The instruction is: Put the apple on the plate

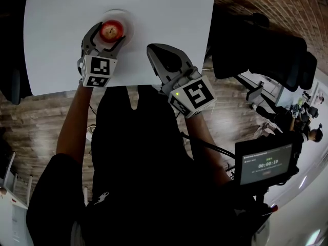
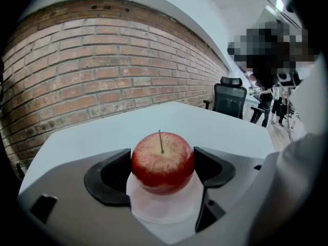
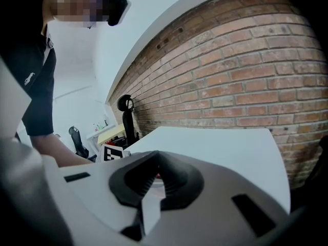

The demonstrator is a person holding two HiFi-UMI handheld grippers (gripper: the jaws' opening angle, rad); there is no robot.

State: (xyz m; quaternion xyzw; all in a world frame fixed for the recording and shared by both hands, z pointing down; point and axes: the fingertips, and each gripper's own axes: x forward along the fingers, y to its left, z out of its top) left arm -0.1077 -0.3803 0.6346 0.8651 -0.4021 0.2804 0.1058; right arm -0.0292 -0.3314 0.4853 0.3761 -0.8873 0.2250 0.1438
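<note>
— What's the room like from where you stand?

— Wood-plank floor [image 1: 31, 122] on the left, then a bare white table [image 1: 169, 14], then a brick wall [image 1: 266, 4] running past its far right corner. Further right a small screen [image 1: 266, 163] sits on a stand beside the person.

— And the tools?

— Leftmost, the left gripper [image 1: 109, 32] reaches over the table. Its jaws are spread about as wide as the apple [image 1: 111, 31], one black pad [image 2: 110, 181] pressed against each flank – so it is clamped on the fruit. The apple sits inside the round white plate [image 1: 128, 22], its underside down on the dish, near the table's middle.

— The other one?

— The right gripper [image 1: 154, 50] hovers just to the right of the plate, over the table's near edge. Its jaws are pinched together at the tips with nothing between them, and it touches nothing.

— Does any camera show more?

— The left gripper view does: the apple's thin stem [image 2: 161, 140] standing upright, speckled yellow skin on top, and a black office chair [image 2: 229, 99] beyond the table. From overhead you only see a red disc. The right gripper view alone shows its pads meeting.
</note>
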